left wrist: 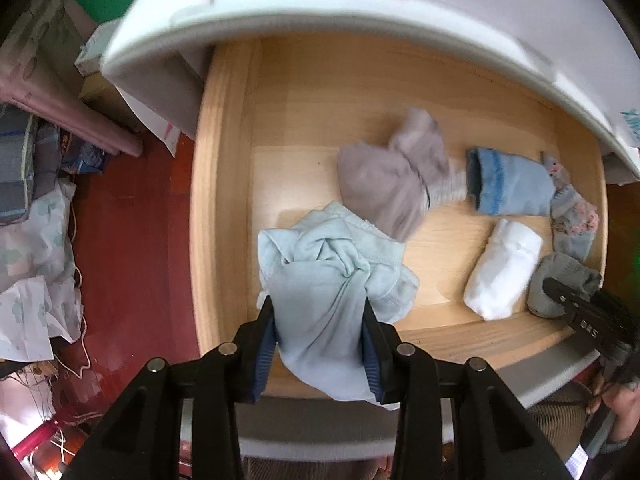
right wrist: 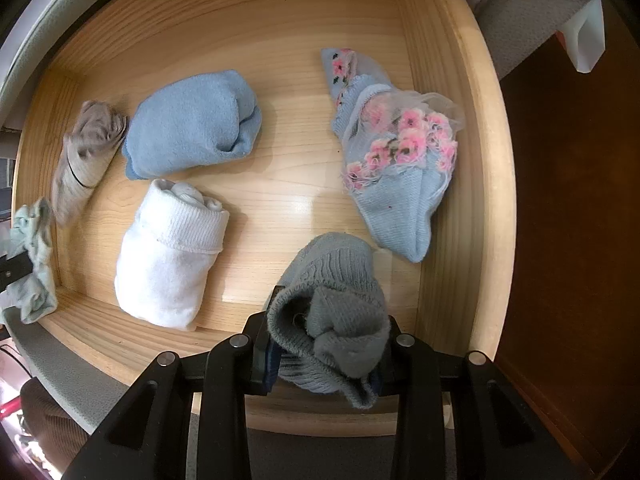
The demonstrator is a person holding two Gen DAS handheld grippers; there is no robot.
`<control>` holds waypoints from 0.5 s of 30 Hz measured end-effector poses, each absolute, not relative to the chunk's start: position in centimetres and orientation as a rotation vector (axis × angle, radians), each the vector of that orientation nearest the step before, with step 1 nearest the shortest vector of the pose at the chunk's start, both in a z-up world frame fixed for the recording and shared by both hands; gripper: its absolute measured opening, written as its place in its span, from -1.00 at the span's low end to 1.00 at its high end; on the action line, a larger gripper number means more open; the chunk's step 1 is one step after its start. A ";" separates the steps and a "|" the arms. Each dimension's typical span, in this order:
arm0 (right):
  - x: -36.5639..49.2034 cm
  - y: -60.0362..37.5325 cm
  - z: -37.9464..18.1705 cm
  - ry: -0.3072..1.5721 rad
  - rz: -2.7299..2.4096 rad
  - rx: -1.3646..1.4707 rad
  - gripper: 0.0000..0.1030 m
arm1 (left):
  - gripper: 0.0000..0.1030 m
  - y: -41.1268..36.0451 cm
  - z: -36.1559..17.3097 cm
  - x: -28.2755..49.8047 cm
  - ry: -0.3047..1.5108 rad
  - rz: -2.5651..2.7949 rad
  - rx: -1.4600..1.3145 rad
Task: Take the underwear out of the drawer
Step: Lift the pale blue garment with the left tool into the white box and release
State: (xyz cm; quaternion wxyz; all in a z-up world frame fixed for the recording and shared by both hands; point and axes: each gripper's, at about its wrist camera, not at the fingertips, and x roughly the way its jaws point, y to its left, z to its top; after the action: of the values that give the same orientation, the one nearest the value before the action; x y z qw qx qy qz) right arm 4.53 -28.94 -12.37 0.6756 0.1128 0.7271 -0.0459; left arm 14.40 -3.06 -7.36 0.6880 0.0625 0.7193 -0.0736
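Note:
The wooden drawer [left wrist: 224,184] stands open, also in the right wrist view [right wrist: 460,184]. My left gripper [left wrist: 320,320] is shut on pale blue underwear [left wrist: 328,264], which bunches up between its fingers at the drawer's front left. The underwear shows at the left edge of the right wrist view [right wrist: 34,256]. My right gripper [right wrist: 328,328] is shut on a grey rolled sock [right wrist: 332,300] at the drawer's front right; it also shows in the left wrist view [left wrist: 560,296].
In the drawer lie a beige garment [left wrist: 396,176], a blue rolled sock [right wrist: 192,124], a white rolled sock [right wrist: 168,256] and a floral blue sock [right wrist: 396,168]. A white dresser top [left wrist: 360,8] overhangs the back. Clutter lies on the red floor [left wrist: 132,240] to the left.

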 end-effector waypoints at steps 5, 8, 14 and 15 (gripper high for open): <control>4.5 -28.9 -12.4 1.637 -0.104 0.249 -0.38 | -0.26 -3.3 -4.7 13.7 1.547 -0.193 0.169; 4.5 -28.9 -12.4 1.637 -0.104 0.248 -0.38 | -0.26 -3.2 -2.9 13.1 1.511 -0.207 0.184; 4.6 -28.8 -12.5 1.640 -0.105 0.236 -0.38 | -0.26 -1.9 0.9 12.1 1.422 -0.236 0.201; 4.6 -28.8 -12.5 1.640 -0.105 0.232 -0.38 | -0.26 -1.7 1.6 12.1 1.407 -0.239 0.200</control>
State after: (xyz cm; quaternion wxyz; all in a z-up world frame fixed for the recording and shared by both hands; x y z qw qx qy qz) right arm 4.59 -28.80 -12.49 0.6749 0.1029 0.7292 -0.0469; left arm 12.05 -1.68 1.58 0.7516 0.0915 0.6440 -0.1094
